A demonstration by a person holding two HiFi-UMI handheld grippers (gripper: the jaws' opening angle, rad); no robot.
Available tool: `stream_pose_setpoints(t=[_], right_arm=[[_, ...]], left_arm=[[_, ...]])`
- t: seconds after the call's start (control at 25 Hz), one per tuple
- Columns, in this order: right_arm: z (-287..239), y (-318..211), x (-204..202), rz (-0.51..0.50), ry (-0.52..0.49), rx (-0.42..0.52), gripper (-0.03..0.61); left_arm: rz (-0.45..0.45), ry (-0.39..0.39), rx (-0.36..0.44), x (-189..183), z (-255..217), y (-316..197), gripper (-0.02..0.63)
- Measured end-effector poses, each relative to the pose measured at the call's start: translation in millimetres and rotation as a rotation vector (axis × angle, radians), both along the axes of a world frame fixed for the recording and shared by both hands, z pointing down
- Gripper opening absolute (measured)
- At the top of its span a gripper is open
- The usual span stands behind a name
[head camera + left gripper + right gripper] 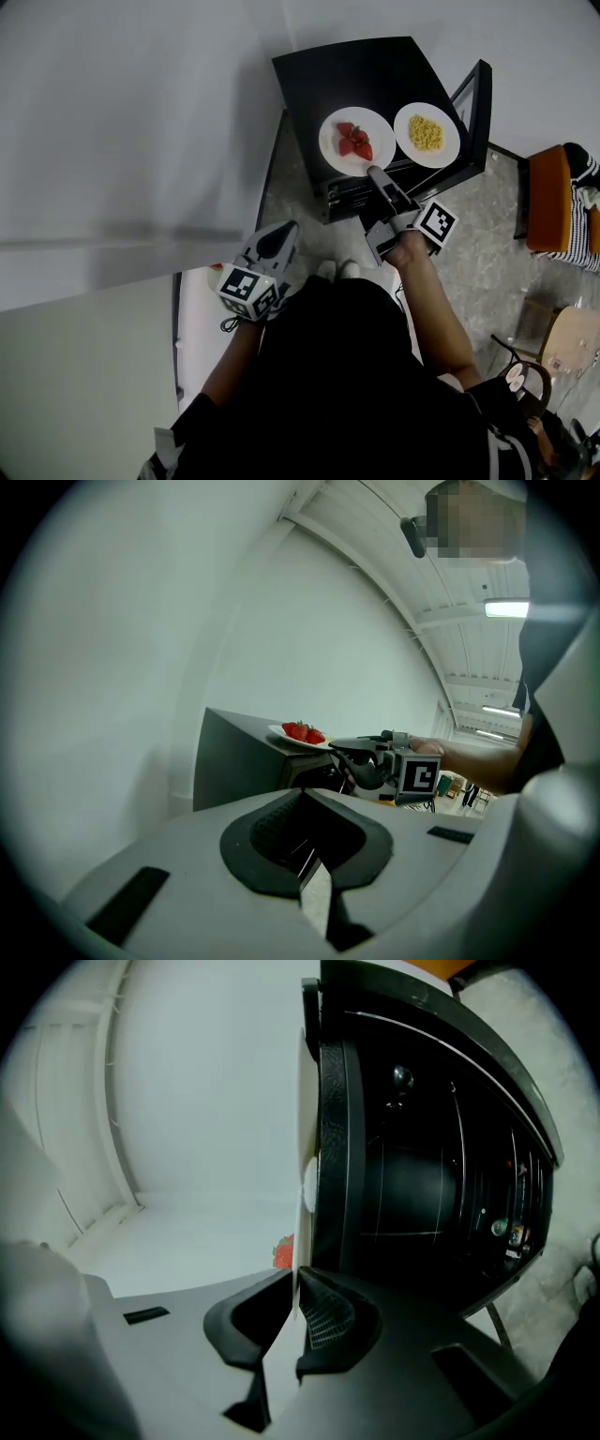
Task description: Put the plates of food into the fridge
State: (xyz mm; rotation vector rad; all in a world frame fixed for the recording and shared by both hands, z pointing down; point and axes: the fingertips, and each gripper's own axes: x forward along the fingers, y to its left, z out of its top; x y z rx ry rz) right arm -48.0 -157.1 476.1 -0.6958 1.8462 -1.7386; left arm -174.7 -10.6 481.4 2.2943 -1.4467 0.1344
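Note:
Two white plates stand on top of a small black fridge [356,80]. One plate holds strawberries [354,141], the other plate [448,150] holds yellow food. My right gripper [373,172] reaches to the near rim of the strawberry plate [330,150]. In the right gripper view the plate rim [302,1147] runs edge-on between the pads of this gripper [292,1293], which is shut on it, with a strawberry [284,1252] just behind. My left gripper [286,228] hangs back near my body, shut and empty [309,855]. From there the strawberry plate [302,735] and the right gripper [342,752] show ahead.
The fridge door [473,103] stands open at the right, and the dark inside [422,1176] shows shelves. An orange seat [548,197] and a wooden chair [572,342] stand on the stone floor to the right. A white wall rises close on the left.

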Motion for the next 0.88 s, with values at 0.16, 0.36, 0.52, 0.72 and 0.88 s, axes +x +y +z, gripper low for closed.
stream_pose_setpoints(t=[0.16, 0.36, 0.52, 0.72, 0.88], right_arm=[[0, 4, 3, -0.01, -0.016, -0.015, 0.038], [-9, 15, 11, -0.026, -0.001, 0.049, 0.038], [-10, 29, 14, -0.07, -0.023, 0.057, 0.038], [-13, 41, 25, -0.083, -0.043, 0.053, 0.038], [-12, 53, 31, -0.075, -0.121, 0.031, 0.038]], left_arm=[[0.0, -0.001, 0.002, 4, 1, 3, 0.022], [0.0, 0.001, 0.001, 8, 0, 6, 0.023], [-0.002, -0.003, 0.001, 12, 5, 6, 0.023], [0.006, -0.01, 0.028, 16, -6, 3, 0.023], [0.013, -0.004, 0.014, 17, -3, 5, 0.023]])
